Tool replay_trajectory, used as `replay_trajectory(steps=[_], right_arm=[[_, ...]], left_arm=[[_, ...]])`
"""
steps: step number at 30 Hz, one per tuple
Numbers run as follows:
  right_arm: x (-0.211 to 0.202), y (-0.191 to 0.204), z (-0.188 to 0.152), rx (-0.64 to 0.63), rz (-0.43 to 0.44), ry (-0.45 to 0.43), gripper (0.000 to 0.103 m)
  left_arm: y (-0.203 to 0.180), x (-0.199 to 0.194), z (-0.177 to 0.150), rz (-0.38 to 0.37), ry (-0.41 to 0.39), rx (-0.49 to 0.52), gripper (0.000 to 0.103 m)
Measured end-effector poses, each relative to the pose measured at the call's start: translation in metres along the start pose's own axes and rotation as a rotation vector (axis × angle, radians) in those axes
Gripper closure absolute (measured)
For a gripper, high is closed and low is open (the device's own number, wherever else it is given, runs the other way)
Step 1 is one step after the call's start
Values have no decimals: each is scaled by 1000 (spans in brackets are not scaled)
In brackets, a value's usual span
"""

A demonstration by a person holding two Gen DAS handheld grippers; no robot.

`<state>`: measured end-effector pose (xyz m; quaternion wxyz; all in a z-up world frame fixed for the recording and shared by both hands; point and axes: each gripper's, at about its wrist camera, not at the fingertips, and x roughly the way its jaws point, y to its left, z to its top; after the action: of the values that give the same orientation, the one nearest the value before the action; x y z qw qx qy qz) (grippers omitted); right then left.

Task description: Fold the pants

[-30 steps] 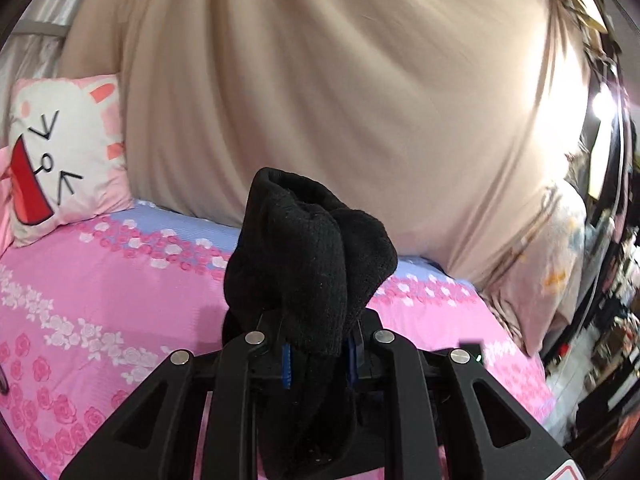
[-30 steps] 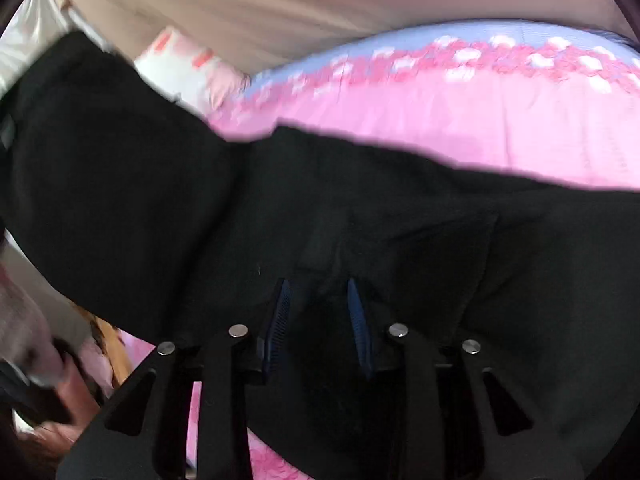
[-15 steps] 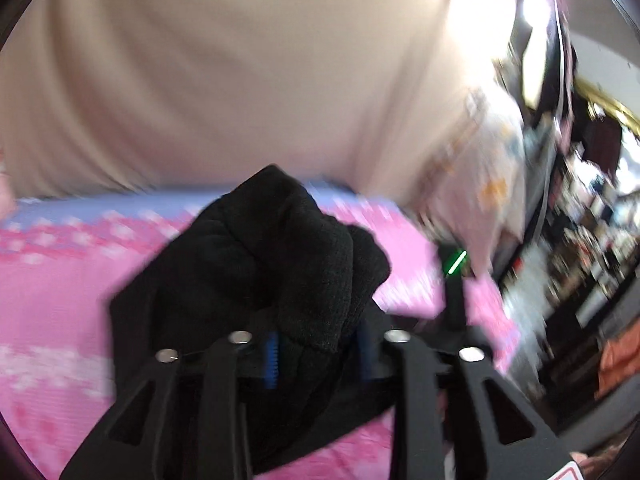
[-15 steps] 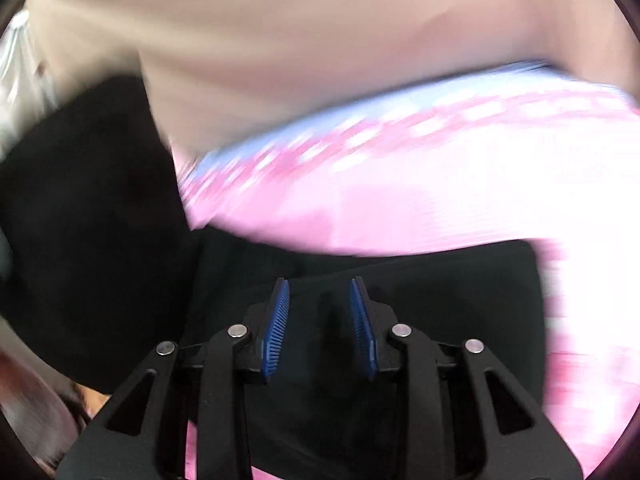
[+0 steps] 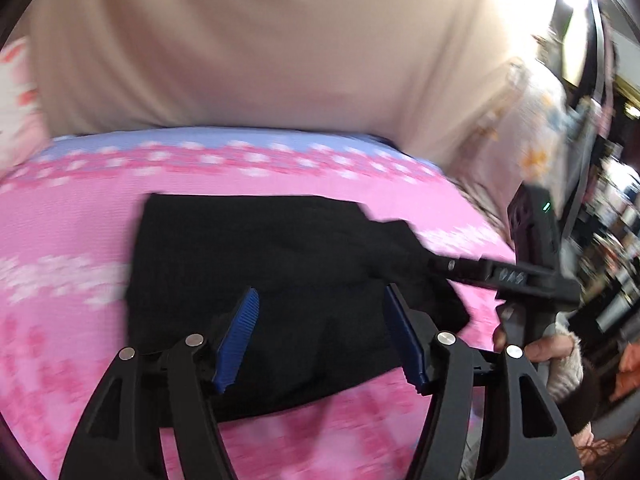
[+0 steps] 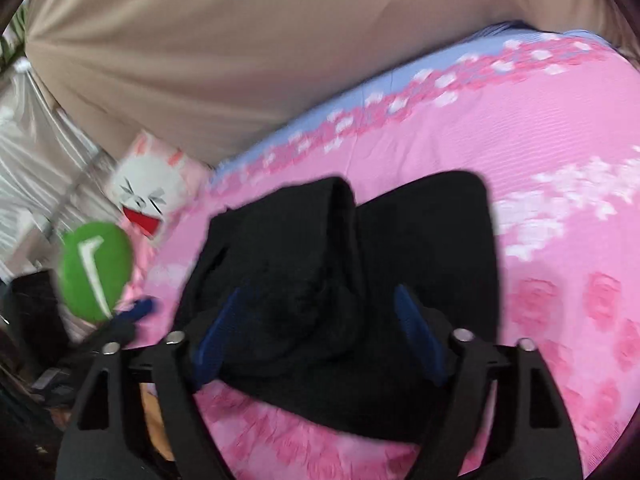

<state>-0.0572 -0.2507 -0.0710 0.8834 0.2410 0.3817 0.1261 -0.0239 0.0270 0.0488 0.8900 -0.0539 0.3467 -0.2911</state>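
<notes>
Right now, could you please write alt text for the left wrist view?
Black pants lie folded on a pink flowered bedspread, with the left gripper open just above them. The right gripper reaches in from the right, and a beige curtain hangs behind the bed.

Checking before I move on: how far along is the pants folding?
Done: the pants lie doubled on the bed. In hand: nothing; the left gripper and right gripper have just been opening, pads clear. Left: one raised fold looks unflattened.
</notes>
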Motion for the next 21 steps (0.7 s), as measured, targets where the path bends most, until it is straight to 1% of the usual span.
replay_trajectory(steps=[2, 3, 4, 5, 7, 8, 9, 10, 11, 12, 13, 14, 15, 16, 17, 18, 19, 20, 21], right_arm=[[27, 2, -1, 7, -13, 18, 13], [36, 11, -1, -19, -12, 14, 29], [42, 17, 0, -20, 22, 32, 65], [43, 24, 3, 6, 62, 44, 72], [22, 50, 22, -41, 80, -39, 81], [8, 61, 32, -63, 99, -77, 82], [-17, 78, 41, -98, 123, -136, 83], [-32, 85, 45, -126, 117, -172, 83], [-54, 94, 46, -167, 86, -227, 83], [-67, 92, 44, -183, 48, -256, 83], [-71, 89, 41, -188, 8, -269, 83], [-74, 75, 30, -185, -91, -271, 83], [-69, 66, 23, -175, -153, -258, 83], [-53, 40, 10, -145, -249, -198, 82], [-35, 18, 0, -111, -302, -132, 82], [-22, 1, -8, -72, -326, -91, 79], [-14, -12, -16, -34, -318, -76, 74], [-21, -18, -21, 6, -272, -118, 74], [-27, -15, -21, 25, -256, -134, 71]], left_arm=[[21, -13, -3, 39, -15, -41, 41], [28, -18, -5, 48, -19, -57, 41], [37, -24, -7, 59, -25, -75, 41], [46, -28, -9, 70, -31, -91, 41], [56, -35, -9, 89, -43, -112, 41], [61, -39, -7, 91, -54, -121, 41], [62, -42, -6, 84, -64, -125, 41], [62, -47, -3, 73, -77, -129, 41], [61, -49, -2, 65, -87, -132, 41], [60, -50, 0, 50, -95, -135, 39], [58, -49, 0, 30, -103, -138, 38], [56, -46, 0, 18, -105, -138, 37], [54, -41, 1, 6, -99, -136, 37], [49, -31, -1, -7, -79, -133, 37], [46, -25, -3, -13, -65, -131, 37], [42, -12, -5, -22, -40, -128, 37], [39, -3, -7, -20, -22, -130, 37], [36, 4, -7, -14, -6, -131, 37], [34, 9, -8, -8, 7, -130, 37]])
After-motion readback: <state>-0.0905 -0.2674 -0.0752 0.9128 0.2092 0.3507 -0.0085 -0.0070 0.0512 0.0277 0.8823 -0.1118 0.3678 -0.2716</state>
